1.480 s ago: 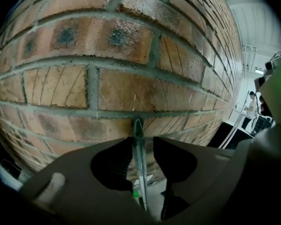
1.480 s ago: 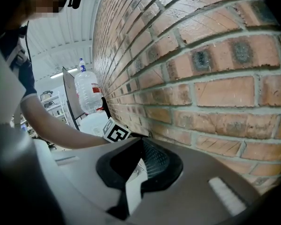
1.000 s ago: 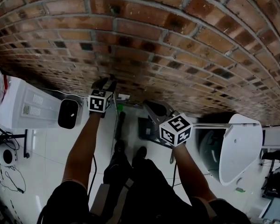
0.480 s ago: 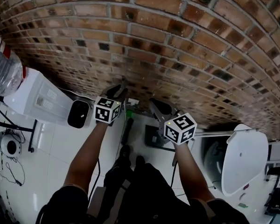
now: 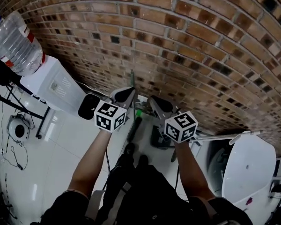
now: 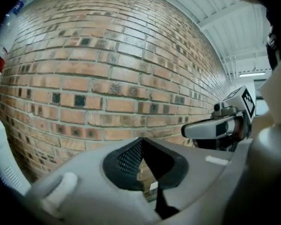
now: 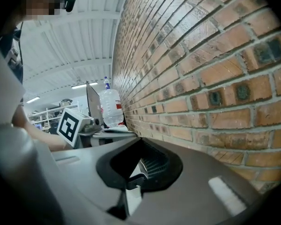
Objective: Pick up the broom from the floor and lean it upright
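Observation:
The broom stands upright between my two grippers and leans on the brick wall (image 5: 178, 36). Its thin green handle (image 5: 132, 78) runs up the bricks, and its dark lower part (image 5: 135, 127) reaches the floor. My left gripper (image 5: 126, 93) is raised just left of the handle, its jaws shut with nothing between them; in the left gripper view (image 6: 141, 139) only bricks show past the tips. My right gripper (image 5: 154, 103) hangs just right of the broom, also shut and empty (image 7: 141, 139). Each gripper shows in the other's view: right gripper (image 6: 215, 128), left gripper (image 7: 84, 123).
A water dispenser (image 5: 56, 86) with a big bottle (image 5: 16, 41) stands at the left against the wall. A dark dustpan (image 5: 160, 137) sits on the floor below the right gripper. A white round-topped stand (image 5: 248, 168) is at the right. Cables (image 5: 16, 130) lie at the far left.
Both grippers have risen along the wall, the left one more. The left jaws have closed with nothing in them. The broom stays leaning on the bricks.

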The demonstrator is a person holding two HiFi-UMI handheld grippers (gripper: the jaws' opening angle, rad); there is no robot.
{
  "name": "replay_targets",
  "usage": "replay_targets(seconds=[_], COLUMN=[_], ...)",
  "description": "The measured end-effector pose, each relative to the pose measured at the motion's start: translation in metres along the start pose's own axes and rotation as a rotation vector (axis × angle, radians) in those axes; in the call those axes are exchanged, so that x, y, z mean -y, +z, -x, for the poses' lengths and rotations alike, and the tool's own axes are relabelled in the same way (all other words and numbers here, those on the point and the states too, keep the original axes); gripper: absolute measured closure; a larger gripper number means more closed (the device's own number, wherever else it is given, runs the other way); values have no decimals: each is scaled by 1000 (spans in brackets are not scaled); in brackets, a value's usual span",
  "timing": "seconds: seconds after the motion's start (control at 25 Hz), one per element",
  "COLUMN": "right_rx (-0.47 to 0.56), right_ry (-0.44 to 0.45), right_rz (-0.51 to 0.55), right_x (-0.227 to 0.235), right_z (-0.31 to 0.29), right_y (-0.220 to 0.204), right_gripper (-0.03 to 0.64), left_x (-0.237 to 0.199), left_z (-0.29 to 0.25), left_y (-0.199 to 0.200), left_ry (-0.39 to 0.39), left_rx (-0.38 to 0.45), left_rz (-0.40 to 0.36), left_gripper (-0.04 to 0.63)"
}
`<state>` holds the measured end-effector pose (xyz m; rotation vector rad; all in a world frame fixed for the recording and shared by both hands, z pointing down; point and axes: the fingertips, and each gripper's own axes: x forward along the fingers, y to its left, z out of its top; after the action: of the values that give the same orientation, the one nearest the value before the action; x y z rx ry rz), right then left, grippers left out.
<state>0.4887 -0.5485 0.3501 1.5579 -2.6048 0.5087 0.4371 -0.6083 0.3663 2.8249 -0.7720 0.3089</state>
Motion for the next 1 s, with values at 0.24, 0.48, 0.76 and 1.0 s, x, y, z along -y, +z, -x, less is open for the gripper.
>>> replay_targets(seconds=[0.24, 0.48, 0.76, 1.0], right_rx=[27, 63, 87, 93], right_ry=[39, 67, 36, 5], right_rz=[21, 69, 79, 99], right_x=[-26, -51, -79, -88], right_z=[10, 7, 4, 8], right_y=[6, 27, 37, 37], right_gripper=[613, 614, 614, 614], left_x=[26, 33, 34, 37], left_z=[34, 56, 83, 95], left_y=[11, 30, 26, 24], left_ry=[18, -14, -51, -75], left_rx=[20, 39, 13, 17], left_rz=[8, -23, -39, -36], left_gripper=[595, 595, 594, 594])
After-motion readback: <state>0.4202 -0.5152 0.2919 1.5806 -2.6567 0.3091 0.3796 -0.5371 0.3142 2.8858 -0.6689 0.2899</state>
